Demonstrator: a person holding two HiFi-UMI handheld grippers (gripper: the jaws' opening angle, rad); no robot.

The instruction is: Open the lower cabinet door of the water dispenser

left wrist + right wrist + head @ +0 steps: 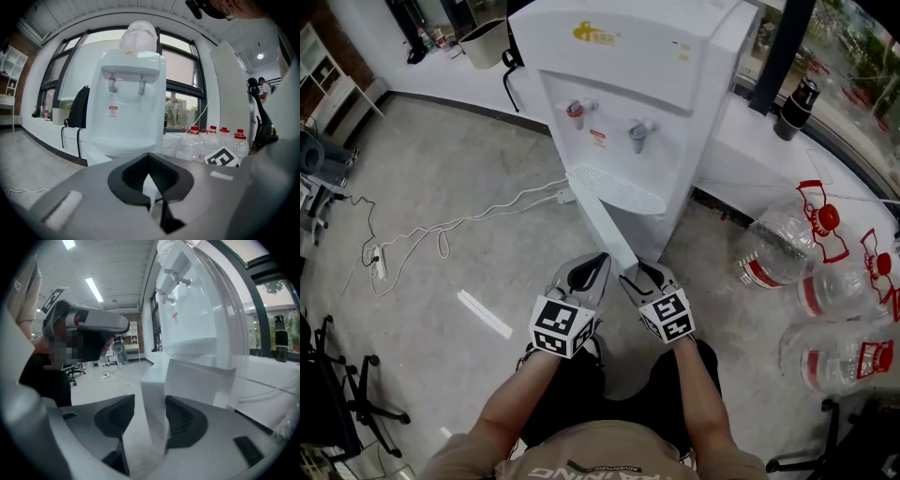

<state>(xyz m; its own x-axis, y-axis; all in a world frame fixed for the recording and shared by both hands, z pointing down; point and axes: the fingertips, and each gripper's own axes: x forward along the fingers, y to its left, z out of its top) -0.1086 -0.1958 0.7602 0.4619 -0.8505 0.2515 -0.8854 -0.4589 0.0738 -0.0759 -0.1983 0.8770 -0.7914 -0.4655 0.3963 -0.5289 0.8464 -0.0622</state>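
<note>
The white water dispenser [628, 66] stands just ahead of me, with red and blue taps. Its lower cabinet door [605, 220] is swung out toward me as a narrow white panel. My right gripper [639, 274] grips the door's free edge; in the right gripper view the door [157, 394] fills the gap between the dark pads [185, 420] of the right gripper [150, 416]. My left gripper [592, 267] hangs just left of the door, shut and holding nothing. In the left gripper view the left gripper [150, 157] points at the dispenser [129, 93].
Several large empty water bottles [787, 253] with red caps lie on the floor to the right. A white power cord [441, 234] trails across the floor on the left. A black flask [795, 108] stands on the white ledge behind. Office chairs [337, 394] sit at the left edge.
</note>
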